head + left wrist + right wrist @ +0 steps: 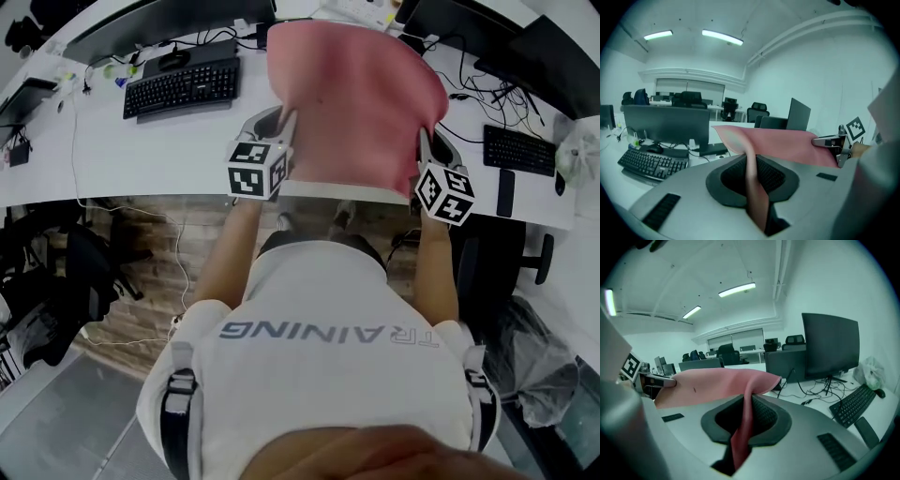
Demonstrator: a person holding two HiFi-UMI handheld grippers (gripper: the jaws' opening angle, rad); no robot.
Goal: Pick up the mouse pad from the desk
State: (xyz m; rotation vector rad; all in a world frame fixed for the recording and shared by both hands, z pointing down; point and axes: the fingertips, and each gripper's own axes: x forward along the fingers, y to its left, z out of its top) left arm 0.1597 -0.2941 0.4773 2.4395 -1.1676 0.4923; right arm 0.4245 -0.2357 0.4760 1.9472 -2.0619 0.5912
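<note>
A: Where is the mouse pad at this moment?

B: The pink mouse pad [361,103] is in the air above the white desk [169,150]. It is stretched almost flat between the two grippers, and its far edge points away from the person.

A: How does the left gripper [752,176] hold it?

B: Its jaws are pressed together on the near left corner of the pad. In the left gripper view the pink edge runs down between the two dark pads [771,176].

A: And the right gripper [743,420]?

B: It is the same on the other side. Its jaws pinch the near right corner, and a fold of the pad hangs down between them.

A: What lies on the desk near the pad?

B: A black keyboard [183,86] is to the left of it, with a dark mouse [173,61] just behind. Another black keyboard [518,150] is at the right, among some cables. Dark monitors [159,28] stand along the far side of the desk.

A: Does the pad touch the keyboards?

B: No, it is apart from both of them.
</note>
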